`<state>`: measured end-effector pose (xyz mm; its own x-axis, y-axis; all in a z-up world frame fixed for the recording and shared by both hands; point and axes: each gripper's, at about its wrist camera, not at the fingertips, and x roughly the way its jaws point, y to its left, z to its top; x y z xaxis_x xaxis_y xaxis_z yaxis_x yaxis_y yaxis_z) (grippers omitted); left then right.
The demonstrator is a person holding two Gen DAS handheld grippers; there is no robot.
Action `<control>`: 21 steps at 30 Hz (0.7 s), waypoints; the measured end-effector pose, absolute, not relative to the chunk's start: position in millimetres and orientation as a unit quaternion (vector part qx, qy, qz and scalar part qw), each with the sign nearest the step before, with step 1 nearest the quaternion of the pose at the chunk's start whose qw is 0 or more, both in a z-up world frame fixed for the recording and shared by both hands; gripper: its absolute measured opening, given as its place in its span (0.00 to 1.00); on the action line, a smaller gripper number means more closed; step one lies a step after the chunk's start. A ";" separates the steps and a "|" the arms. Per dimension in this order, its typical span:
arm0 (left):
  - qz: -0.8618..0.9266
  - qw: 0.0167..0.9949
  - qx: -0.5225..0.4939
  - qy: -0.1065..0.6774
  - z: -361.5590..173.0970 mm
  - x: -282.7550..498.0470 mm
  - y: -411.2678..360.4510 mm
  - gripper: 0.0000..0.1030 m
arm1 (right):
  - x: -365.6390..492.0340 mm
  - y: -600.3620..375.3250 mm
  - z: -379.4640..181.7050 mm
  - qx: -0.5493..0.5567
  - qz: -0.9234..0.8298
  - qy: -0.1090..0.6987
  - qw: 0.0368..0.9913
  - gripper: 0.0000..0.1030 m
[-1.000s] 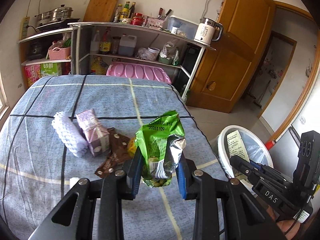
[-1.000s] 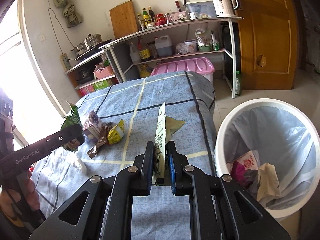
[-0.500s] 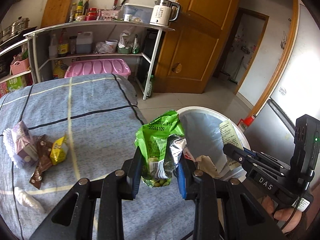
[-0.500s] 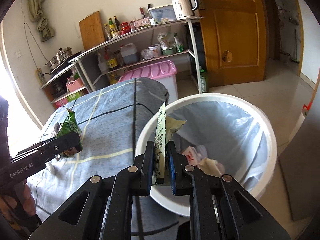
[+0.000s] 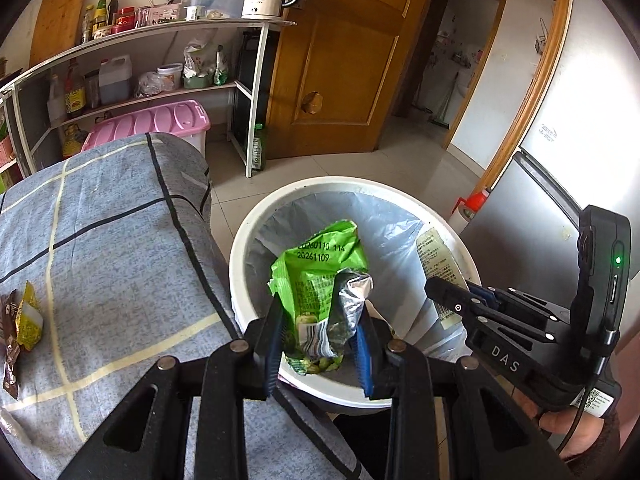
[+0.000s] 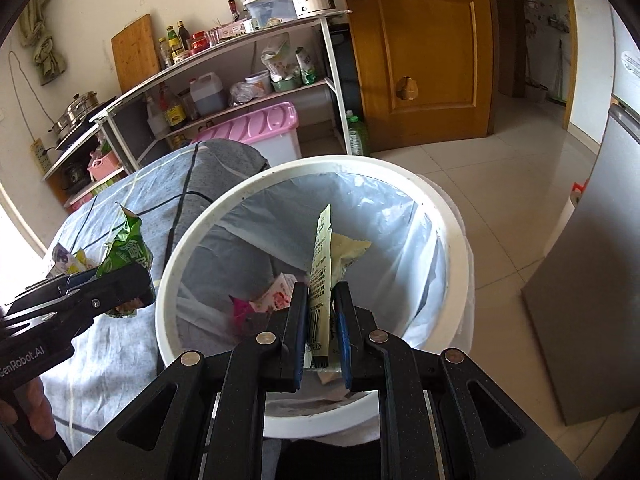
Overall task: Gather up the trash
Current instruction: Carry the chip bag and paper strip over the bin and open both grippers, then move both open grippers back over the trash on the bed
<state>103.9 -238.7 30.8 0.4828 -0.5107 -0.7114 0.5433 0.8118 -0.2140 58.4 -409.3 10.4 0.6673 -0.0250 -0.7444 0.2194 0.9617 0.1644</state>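
Kitchen shelving and a wooden door are standing behind a white bin point(image 5: 256, 240) lined with a plastic bag, beside a blue checked table point(image 5: 120, 248). Over the bin, the left gripper point(image 5: 318, 332) is pinching a crumpled green snack bag point(image 5: 320, 276). The right gripper point(image 6: 322, 320) is pinching a flat pale wrapper point(image 6: 322, 264) above the bin's opening. 2 small wrappers point(image 5: 24, 316) are lying on the table, left of the bin.

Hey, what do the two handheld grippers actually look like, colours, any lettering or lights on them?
Both are matte black plastic with silver rivets and blue pads on the finger insides. The left gripper carries white "GenRobot.AI" lettering on its side, seen in the right wrist view. The right gripper shows white "DAS" lettering, a green indicator light on its upright black housing, a thin black cable and a QR-code sticker near the handle.
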 end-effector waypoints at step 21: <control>-0.301 0.861 0.035 0.409 23.5 105.4 -254.8 0.53 | 68.9 -412.4 0.1 0.127 -0.076 0.415 0.898 0.37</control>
